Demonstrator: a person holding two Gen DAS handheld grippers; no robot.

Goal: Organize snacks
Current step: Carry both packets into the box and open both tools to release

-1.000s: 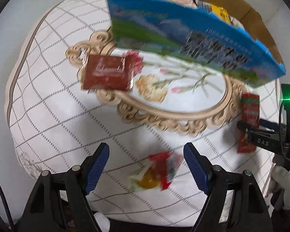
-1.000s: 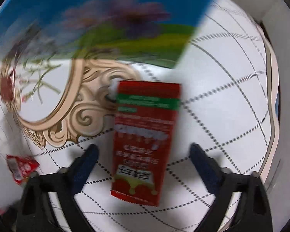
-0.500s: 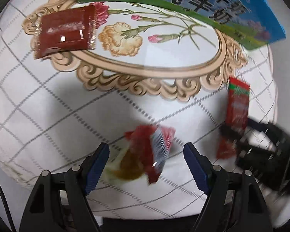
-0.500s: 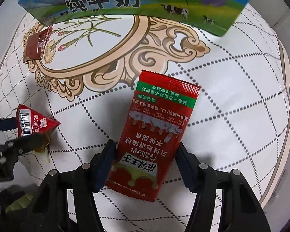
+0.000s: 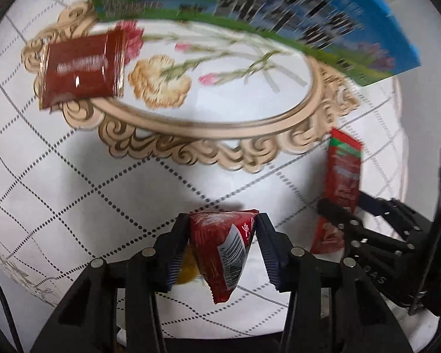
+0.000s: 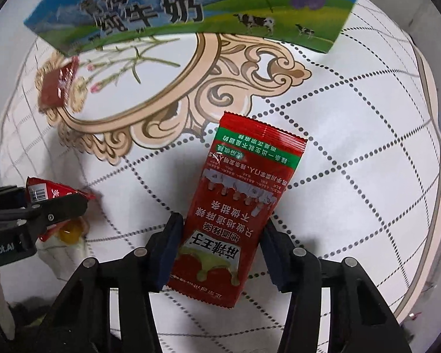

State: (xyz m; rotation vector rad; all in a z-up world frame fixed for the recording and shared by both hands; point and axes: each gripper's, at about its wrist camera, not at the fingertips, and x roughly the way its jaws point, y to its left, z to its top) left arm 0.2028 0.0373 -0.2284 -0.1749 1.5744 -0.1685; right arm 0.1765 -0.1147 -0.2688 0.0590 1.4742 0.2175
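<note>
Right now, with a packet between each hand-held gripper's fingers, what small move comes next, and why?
Probably lift both straight up. The left hand-held gripper is shut on the small red triangular snack packet; the right hand-held gripper is closing on the long red foil snack packet, both low over the round white patterned table.

snack packets: 3 (image 5: 225, 250) (image 6: 247, 203) (image 5: 82, 67) | milk carton: 1 (image 6: 191, 6) | claws: 2 (image 5: 223, 247) (image 6: 220, 247)

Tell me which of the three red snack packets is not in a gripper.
The dark red square foil packet, lying flat on the table's gold floral border. The triangular packet and long red packet each sit between gripper pads.
</note>
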